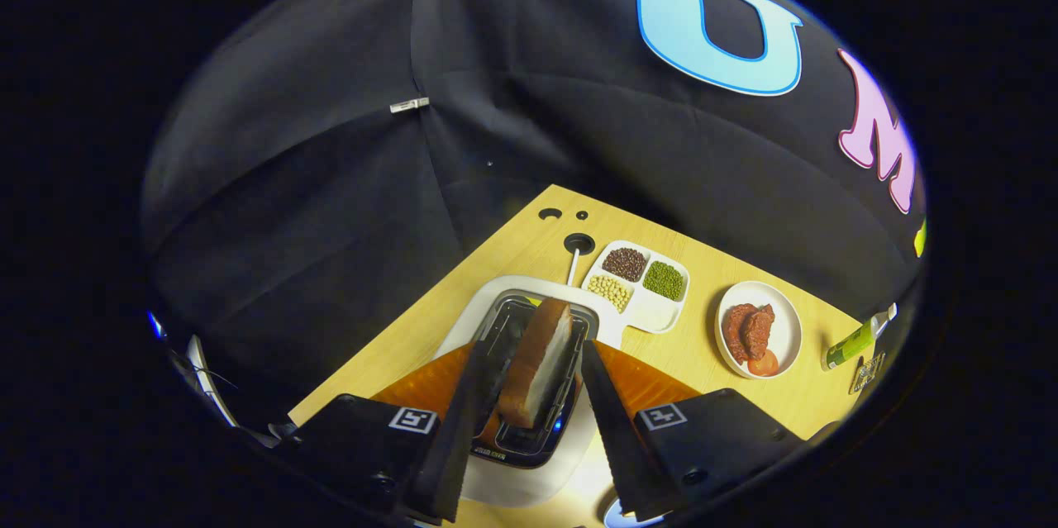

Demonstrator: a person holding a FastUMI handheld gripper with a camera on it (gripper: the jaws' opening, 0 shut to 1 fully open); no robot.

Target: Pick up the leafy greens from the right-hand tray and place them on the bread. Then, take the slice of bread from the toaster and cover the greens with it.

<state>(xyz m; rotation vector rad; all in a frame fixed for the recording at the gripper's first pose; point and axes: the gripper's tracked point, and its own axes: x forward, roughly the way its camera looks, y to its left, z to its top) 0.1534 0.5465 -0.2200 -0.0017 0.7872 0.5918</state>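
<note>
While the brown-crusted, white-crumbed slice of bread stands on edge in the slot of the white toaster with the black top, it is flanked by the two fingers of the gripper, which are spread to either side of it; whether either finger is already touching the crust cannot be told, so no grip is assumed. The slice is judged to be light, soft and easily crushed, with a firmer crust and a crumbly face, and little closing force is therefore advised. Hold is best taken on the two broad flat faces near the upper half that is raised above the slot, so that the slice is lifted straight up without being scraped against the slot walls. The toaster is seen on a light wooden table. Just beyond the toaster, a white divided tray holding dark brown, green and pale yellow beans is placed, and further to the right a white round plate with red-brown meat and a tomato slice and a green bottle lying on its side. These are well apart from the slot, and a vertical lift is not obstructed by them.
</note>
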